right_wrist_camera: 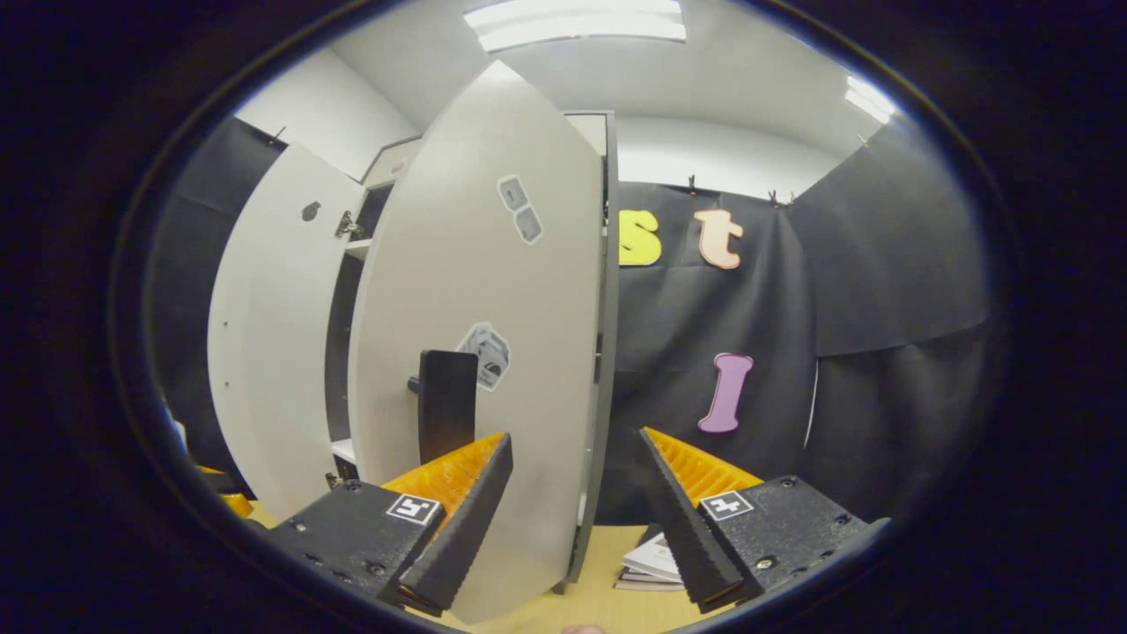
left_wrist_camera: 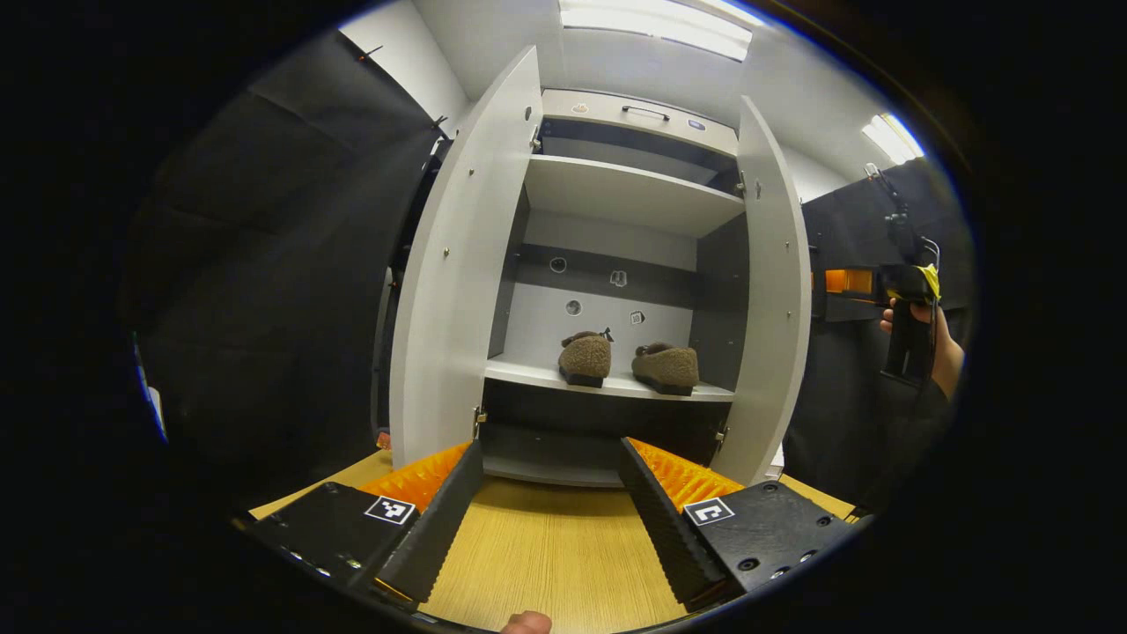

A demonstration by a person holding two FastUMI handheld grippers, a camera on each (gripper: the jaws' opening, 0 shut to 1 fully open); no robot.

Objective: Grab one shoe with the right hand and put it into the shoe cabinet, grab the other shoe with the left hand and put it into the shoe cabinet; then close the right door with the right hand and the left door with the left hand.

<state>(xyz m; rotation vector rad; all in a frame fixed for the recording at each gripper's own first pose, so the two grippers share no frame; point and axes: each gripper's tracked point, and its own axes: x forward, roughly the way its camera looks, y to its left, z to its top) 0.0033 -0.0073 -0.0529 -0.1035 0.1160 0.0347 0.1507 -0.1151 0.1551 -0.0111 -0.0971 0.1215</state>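
The shoe cabinet (left_wrist_camera: 616, 264) stands at the far side of the wooden bench (left_wrist_camera: 555, 555) with both doors swung open in the left gripper view. On its lower shelf (left_wrist_camera: 528, 372) sit the two brown fuzzy shoes side by side: the left shoe (left_wrist_camera: 585, 357) and the right shoe (left_wrist_camera: 666, 366), close together but not touching, both well inside the cabinet. An upper shelf (left_wrist_camera: 625, 189) lies above them, and the dark back panel between carries a few small stickers. The left door (left_wrist_camera: 462, 264) stands out toward the viewer on the left, the right door (left_wrist_camera: 775, 299) on the right.

The left hand-held gripper (left_wrist_camera: 550, 506) hovers over the bench in front of the cabinet, its fingers spread wide apart with nothing between them. To the far right, beyond the right door, a person's hand (left_wrist_camera: 933, 339) holds the right hand-held gripper (left_wrist_camera: 907, 308) up against the black cloth wall.

In the right gripper view, the right hand-held gripper (right_wrist_camera: 572, 511) has its fingers spread apart, and the free edge of the right door (right_wrist_camera: 484, 352) stands just ahead of the gap between them; whether either finger touches it I cannot tell. The door's outer face carries a dark handle (right_wrist_camera: 446, 401) and several stickers. The left door (right_wrist_camera: 273, 352) shows farther left. A small stack of booklets (right_wrist_camera: 651, 563) lies on the bench near the right finger.
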